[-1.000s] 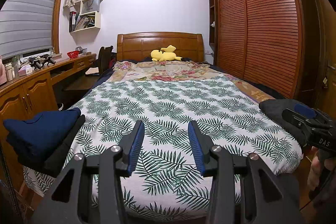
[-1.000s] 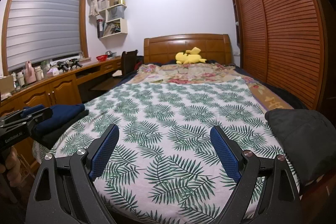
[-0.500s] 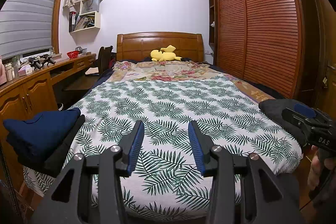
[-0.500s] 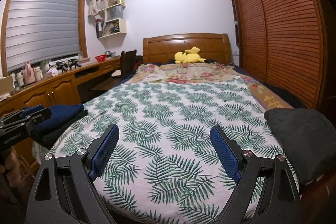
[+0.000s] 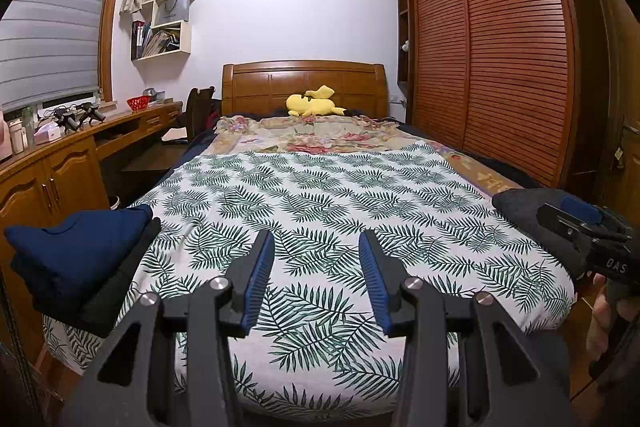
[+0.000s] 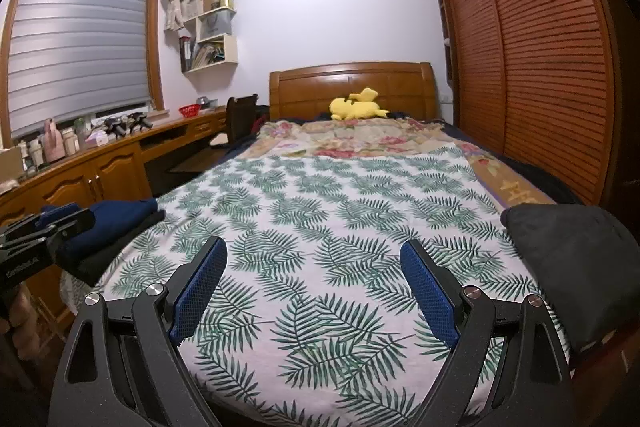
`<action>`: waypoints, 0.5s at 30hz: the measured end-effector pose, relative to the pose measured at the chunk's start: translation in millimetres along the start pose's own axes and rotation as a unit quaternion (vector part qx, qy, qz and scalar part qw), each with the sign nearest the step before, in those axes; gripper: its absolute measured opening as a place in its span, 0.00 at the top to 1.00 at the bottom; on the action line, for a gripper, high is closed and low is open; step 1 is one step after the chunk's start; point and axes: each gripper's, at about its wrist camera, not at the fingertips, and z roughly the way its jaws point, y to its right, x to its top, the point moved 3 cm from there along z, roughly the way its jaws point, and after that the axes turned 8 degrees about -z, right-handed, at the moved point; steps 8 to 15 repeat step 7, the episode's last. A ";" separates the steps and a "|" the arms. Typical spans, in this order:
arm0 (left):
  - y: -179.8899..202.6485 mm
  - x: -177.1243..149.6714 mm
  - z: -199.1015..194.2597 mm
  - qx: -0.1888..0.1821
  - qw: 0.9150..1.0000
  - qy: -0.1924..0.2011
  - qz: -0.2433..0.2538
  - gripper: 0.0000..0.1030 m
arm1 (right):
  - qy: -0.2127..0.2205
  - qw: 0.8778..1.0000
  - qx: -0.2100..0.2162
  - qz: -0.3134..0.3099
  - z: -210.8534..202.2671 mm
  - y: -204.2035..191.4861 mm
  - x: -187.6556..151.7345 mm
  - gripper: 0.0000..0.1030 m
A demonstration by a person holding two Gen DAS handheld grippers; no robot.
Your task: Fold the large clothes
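Both tools were held level at the foot of the bed, pointing toward the headboard at 12 o'clock, which read as a waiting stance before any cloth was picked up. The left gripper had its jaws parted to a moderate gap with nothing between the ribbed blue pads. The right gripper stood spread much wider, likewise empty, probably readied for a broad pinch of fabric.

The white bedspread printed with green palm fronds lay smooth and flat, a soft, even working surface, and I judged it had been left bare in the middle so a garment could be spread there. A folded navy-blue garment sat at 9 o'clock on the near left corner, resting on a flat black folded piece; the neat squared stack suggested finished work set aside. At 3 o'clock, on the near right corner, a dark grey, matte, fleece-like bundle of clothing lay in a loose rounded heap, apparently the piece waiting to be folded. It sat nearest the right gripper, well apart from the left.

Farther off, a floral quilt covered the pillow end, and a yellow plush toy rested against the glossy wooden headboard.
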 end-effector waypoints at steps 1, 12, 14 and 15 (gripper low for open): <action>1.1 -0.1 0.6 0.000 1.000 0.000 0.000 0.59 | 0.000 1.000 0.000 0.000 0.2 0.4 0.1 0.12; 4.0 -0.4 1.8 -0.001 1.000 -0.001 0.000 0.58 | -0.001 1.000 -0.002 0.002 1.4 3.6 -1.2 0.12; 4.0 -0.4 1.8 -0.001 1.000 -0.001 0.000 0.58 | -0.001 1.000 -0.002 0.002 1.4 3.6 -1.2 0.12; 4.0 -0.4 1.8 -0.001 1.000 -0.001 0.000 0.58 | -0.001 1.000 -0.002 0.002 1.4 3.6 -1.2 0.12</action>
